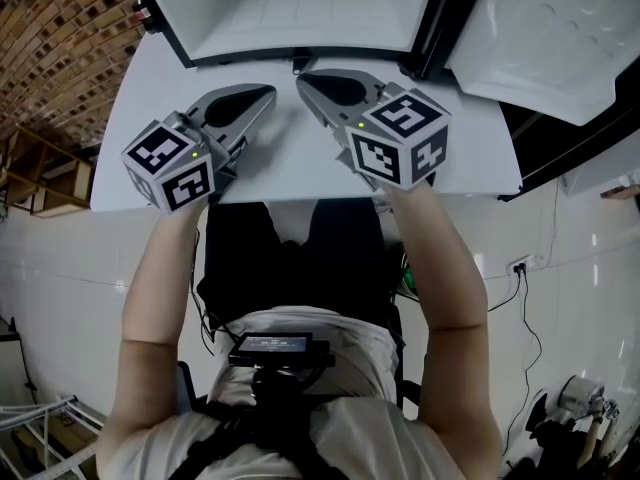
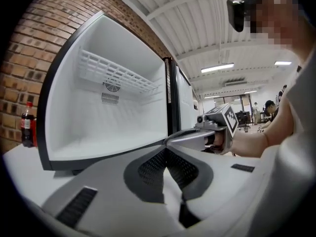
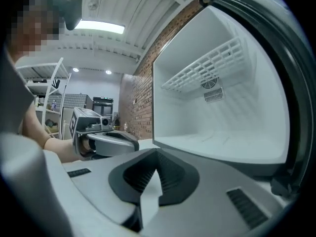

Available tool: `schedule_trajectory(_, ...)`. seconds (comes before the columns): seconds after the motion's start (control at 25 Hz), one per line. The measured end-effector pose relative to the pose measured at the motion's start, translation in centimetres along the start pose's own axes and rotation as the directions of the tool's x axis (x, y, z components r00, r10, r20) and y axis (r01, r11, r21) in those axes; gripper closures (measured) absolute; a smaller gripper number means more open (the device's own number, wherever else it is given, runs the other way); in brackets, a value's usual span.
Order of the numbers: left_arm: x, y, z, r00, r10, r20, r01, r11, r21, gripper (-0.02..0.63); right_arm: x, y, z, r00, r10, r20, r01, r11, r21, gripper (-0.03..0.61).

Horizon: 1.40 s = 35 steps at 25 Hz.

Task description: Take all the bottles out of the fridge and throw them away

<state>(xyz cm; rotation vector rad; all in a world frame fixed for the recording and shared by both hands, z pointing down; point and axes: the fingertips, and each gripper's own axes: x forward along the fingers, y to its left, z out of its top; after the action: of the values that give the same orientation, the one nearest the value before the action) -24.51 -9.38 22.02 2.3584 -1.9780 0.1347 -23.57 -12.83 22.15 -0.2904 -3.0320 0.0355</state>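
Head view: a white table (image 1: 290, 168) carries a small fridge (image 1: 290, 8) at its far edge, with the fridge door (image 1: 560, 38) swung open toward the far right corner. The person's forearms reach over the near edge. The left gripper (image 1: 265, 93) and the right gripper (image 1: 305, 80) are held side by side above the middle of the tabletop, tips angled toward each other and near the fridge opening, not touching. Each has its jaws brought together. Left gripper view: the left gripper (image 2: 166, 150) has its two jaws closed against each other, pad on pad, gripping no object. Beyond them the fridge interior shows white walls and a wire shelf (image 2: 118, 75) high at the back. The right gripper (image 2: 170, 141) lies just past the jaw tips, level, in front of the fridge's right frame. A cola bottle (image 2: 28, 125) with a red cap stands upright on the tabletop at its far left edge, outside the fridge, just beside the fridge's left outer wall and in front of a brick wall (image 2: 29, 43). Right gripper view: the right gripper (image 3: 157, 154) likewise has its jaws fully together and holds nothing. The left gripper (image 3: 136, 143) is level to its left, and the open fridge fills the right side, its wire shelf visible. The bottle cannot be made out here.
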Motion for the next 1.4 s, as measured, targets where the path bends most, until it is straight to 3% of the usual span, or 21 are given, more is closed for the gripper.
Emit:
schedule_trajectory(0.44,0.1,1.1,-1.1,0.996,0.013,-0.087,-0.019,0.998,-0.063,0.601,1.2,0.2,-0.6,0.998,0.023,-0.064,-0.021,0.999,0.032,0.578)
schedule_trajectory(0.76,0.6,0.4,-0.7,0.997,-0.036,-0.068,0.034,0.999,-0.04,0.601,1.3,0.5,-0.3,0.997,0.046,-0.063,-0.046,0.999,0.012,0.578)
schedule_trajectory(0.92,0.3,0.7,-1.1,0.997,0.0,-0.071,-0.002,1.0,-0.031,0.601,1.4,0.6,-0.5,0.997,0.054,-0.056,-0.054,0.999,0.009,0.578)
schedule_trajectory(1.4,0.2,0.8,-1.3,0.997,-0.001,-0.072,-0.002,0.999,-0.042,0.603,1.3,0.6,-1.0,0.996,0.057,-0.062,-0.056,0.998,0.02,0.578)
